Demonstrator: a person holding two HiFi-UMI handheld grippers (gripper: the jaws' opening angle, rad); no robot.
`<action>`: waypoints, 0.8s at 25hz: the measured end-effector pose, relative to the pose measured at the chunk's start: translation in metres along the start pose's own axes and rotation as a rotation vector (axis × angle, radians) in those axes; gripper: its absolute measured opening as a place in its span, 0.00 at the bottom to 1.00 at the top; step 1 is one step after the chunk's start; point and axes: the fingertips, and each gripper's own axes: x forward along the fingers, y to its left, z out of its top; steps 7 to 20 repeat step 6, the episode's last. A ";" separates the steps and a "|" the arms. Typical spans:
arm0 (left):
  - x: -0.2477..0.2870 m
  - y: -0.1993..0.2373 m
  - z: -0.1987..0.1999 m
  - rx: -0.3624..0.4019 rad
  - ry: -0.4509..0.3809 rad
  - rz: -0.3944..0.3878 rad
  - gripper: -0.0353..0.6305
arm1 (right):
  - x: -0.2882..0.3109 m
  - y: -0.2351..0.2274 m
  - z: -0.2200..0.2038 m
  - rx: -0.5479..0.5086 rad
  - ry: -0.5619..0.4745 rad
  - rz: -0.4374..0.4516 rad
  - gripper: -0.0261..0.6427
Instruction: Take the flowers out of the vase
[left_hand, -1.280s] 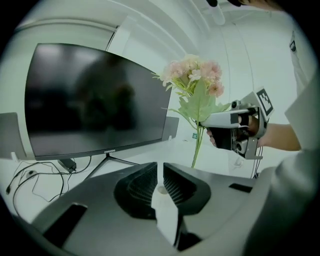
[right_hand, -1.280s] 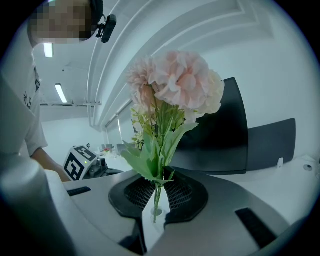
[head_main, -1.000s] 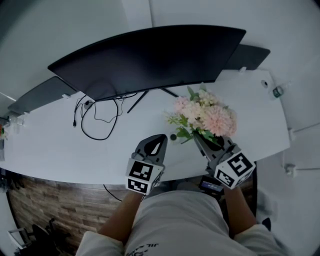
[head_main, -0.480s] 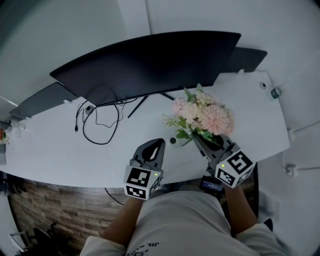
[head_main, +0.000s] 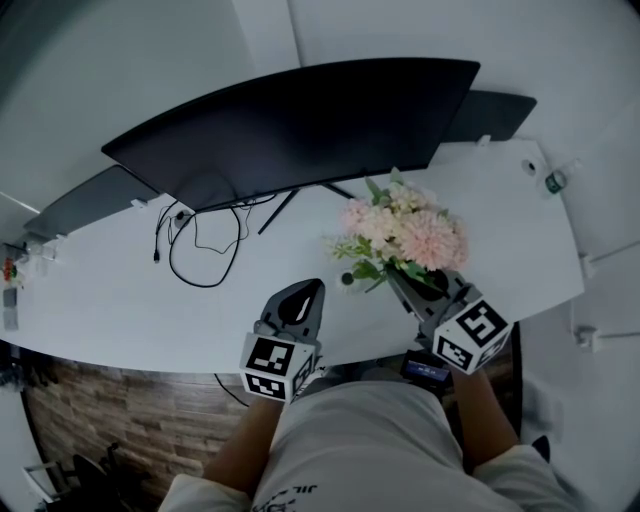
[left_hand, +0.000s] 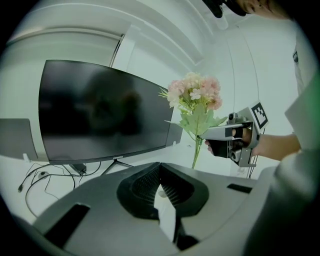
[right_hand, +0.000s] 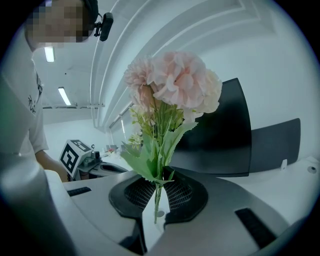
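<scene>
A bunch of pink and cream artificial flowers (head_main: 405, 230) with green leaves is off the white desk (head_main: 120, 300). My right gripper (head_main: 402, 276) is shut on its thin green stems. The right gripper view shows the stems (right_hand: 157, 200) pinched between the pads, blooms (right_hand: 172, 80) standing upright above. In the left gripper view the bouquet (left_hand: 195, 95) hangs free from the right gripper (left_hand: 202, 137), stem end bare. My left gripper (head_main: 308, 292) is shut and empty, left of the flowers. A small dark round object (head_main: 346, 278) sits on the desk between the grippers; I cannot tell whether it is the vase.
A wide curved black monitor (head_main: 290, 110) stands at the back of the desk on a thin stand. A looped black cable (head_main: 195, 250) lies to its left. Dark flat screens sit at the far left (head_main: 80, 200) and right (head_main: 495, 110). A small bottle (head_main: 555, 182) stands at the right edge.
My left gripper has drifted slightly back toward the desk's near edge. The right gripper and the flowers have stayed where they were.
</scene>
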 end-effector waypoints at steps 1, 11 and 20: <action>-0.001 0.001 -0.001 -0.001 0.002 0.004 0.06 | 0.000 0.000 0.000 -0.001 0.002 0.001 0.14; -0.006 0.007 -0.002 -0.009 0.002 0.007 0.06 | -0.002 -0.003 0.000 -0.002 0.000 -0.011 0.14; -0.006 0.007 -0.002 -0.009 0.002 0.007 0.06 | -0.002 -0.003 0.000 -0.002 0.000 -0.011 0.14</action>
